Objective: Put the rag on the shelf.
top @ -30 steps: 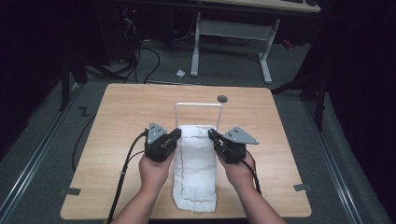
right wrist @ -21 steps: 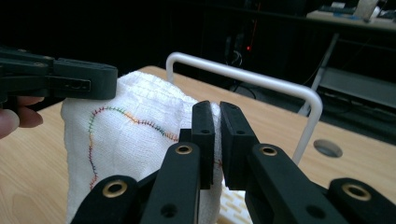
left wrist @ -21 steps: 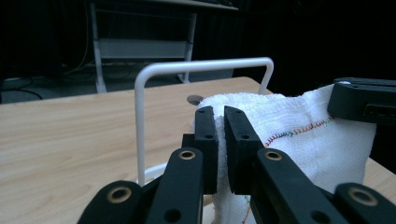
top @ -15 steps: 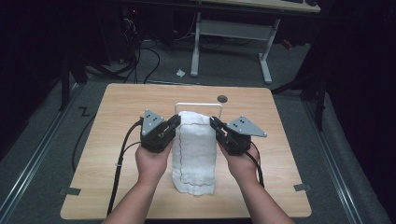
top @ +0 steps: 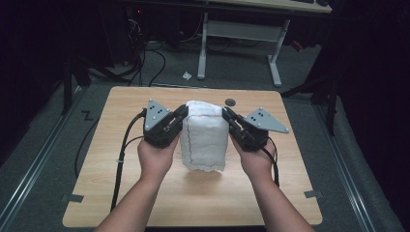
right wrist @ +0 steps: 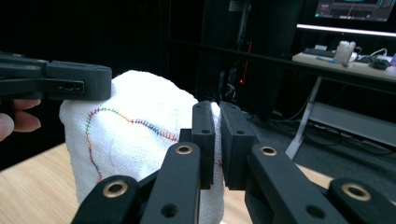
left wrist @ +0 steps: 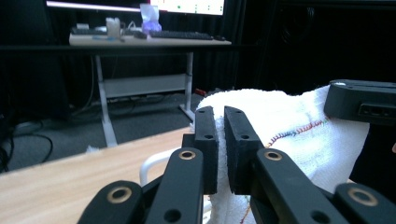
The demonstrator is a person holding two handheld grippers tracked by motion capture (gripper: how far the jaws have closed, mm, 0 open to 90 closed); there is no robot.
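Note:
A white towel (top: 205, 140) with coloured stitching along its edge hangs above the wooden table (top: 121, 159), its lower edge near the tabletop. My left gripper (top: 183, 112) is shut on the towel's upper left corner and my right gripper (top: 225, 113) is shut on its upper right corner. In the left gripper view the jaws (left wrist: 220, 114) pinch the cloth, and the towel (left wrist: 289, 140) spreads to the right. In the right gripper view the jaws (right wrist: 215, 108) clamp the towel (right wrist: 126, 140), which drapes to the left. A white rack bar (left wrist: 154, 161) peeks out below the left jaws.
A small dark round disc (top: 230, 102) lies on the table's far edge behind the towel. Beyond the table stand a white-legged desk (top: 237, 34) and cables on the floor (top: 145, 58). Each gripper's cable (top: 123, 154) trails back along the table toward the person.
The towel lay flat on the table; both grippers have lifted its far end up and forward, so it now hangs between them.

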